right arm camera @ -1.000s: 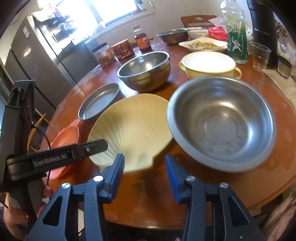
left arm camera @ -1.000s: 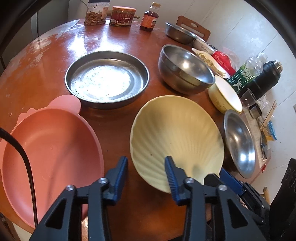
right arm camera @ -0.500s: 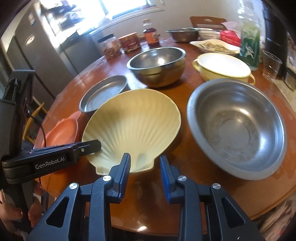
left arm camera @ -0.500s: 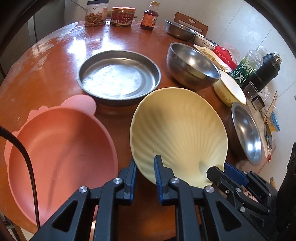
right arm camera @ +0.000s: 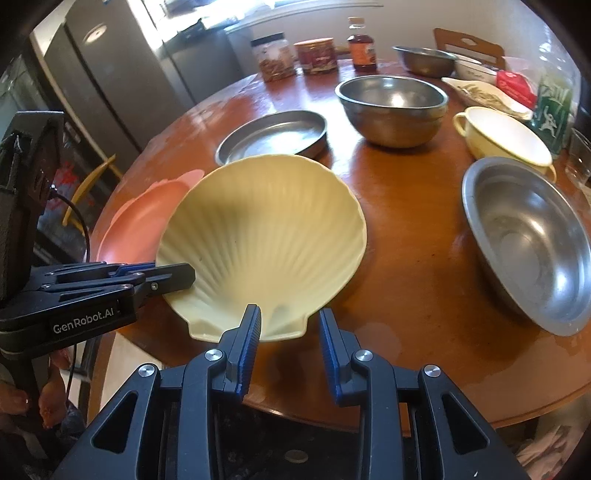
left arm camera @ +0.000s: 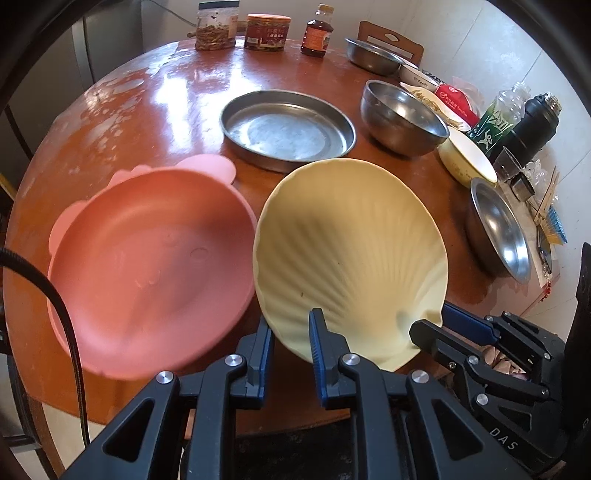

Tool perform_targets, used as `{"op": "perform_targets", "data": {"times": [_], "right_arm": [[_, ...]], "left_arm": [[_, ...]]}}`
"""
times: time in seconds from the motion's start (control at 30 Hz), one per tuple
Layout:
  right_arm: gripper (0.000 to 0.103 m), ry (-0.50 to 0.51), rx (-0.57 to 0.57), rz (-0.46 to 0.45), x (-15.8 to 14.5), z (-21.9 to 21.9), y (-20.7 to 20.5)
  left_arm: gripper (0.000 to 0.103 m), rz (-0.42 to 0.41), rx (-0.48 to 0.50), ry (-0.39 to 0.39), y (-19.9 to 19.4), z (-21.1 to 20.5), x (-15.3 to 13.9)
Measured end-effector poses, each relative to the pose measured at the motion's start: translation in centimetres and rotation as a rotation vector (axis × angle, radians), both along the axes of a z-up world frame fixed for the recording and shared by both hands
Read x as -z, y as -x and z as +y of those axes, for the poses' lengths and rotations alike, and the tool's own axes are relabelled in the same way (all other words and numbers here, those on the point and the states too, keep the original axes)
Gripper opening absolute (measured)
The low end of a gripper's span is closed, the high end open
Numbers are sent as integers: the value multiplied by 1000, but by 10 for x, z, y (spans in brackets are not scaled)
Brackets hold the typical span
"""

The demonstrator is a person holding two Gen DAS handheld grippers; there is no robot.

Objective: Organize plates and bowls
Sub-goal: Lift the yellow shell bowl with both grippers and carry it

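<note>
A cream shell-shaped plate (left arm camera: 351, 251) is held tilted above the round wooden table (left arm camera: 155, 107), its left edge over the pink plate (left arm camera: 147, 266). My left gripper (left arm camera: 291, 332) is shut on the shell plate's near rim. My right gripper (right arm camera: 290, 325) is shut on the plate's hinge end (right arm camera: 266, 325); it also shows in the left wrist view (left arm camera: 436, 325). The shell plate fills the middle of the right wrist view (right arm camera: 266, 229), with the pink plate (right arm camera: 136, 221) behind its left side.
A flat steel pan (left arm camera: 288, 129) and a deep steel bowl (left arm camera: 402, 114) stand behind. A cream handled bowl (right arm camera: 506, 136) and a wide steel bowl (right arm camera: 532, 240) are at the right. Jars (left arm camera: 216, 26), a sauce bottle (left arm camera: 316, 31), a black flask (left arm camera: 532, 125) and clutter line the far and right edges.
Both grippers closed on the shell plate's rim and lifted it. It now tilts up and has shifted left toward the pink plate.
</note>
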State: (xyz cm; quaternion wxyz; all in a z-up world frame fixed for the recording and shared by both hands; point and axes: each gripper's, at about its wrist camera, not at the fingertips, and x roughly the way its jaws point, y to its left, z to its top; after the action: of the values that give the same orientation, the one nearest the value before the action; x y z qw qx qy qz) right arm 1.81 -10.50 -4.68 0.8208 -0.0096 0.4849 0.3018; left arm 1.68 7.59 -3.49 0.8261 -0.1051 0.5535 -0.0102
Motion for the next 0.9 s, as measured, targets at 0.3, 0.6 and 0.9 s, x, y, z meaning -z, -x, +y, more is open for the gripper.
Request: {"op": "perform_targets", "data": {"times": [0.3, 0.6, 0.9], "right_arm": [[35, 11, -68, 3, -1, 12, 10], [35, 1, -147, -2, -5, 35, 15], [35, -5, -185, -9, -5, 40, 18]], "left_arm": [[22, 22, -3, 0, 8, 10, 3], [22, 32, -41, -33, 4, 27, 1], [23, 40, -53, -34, 7, 34, 1]]}}
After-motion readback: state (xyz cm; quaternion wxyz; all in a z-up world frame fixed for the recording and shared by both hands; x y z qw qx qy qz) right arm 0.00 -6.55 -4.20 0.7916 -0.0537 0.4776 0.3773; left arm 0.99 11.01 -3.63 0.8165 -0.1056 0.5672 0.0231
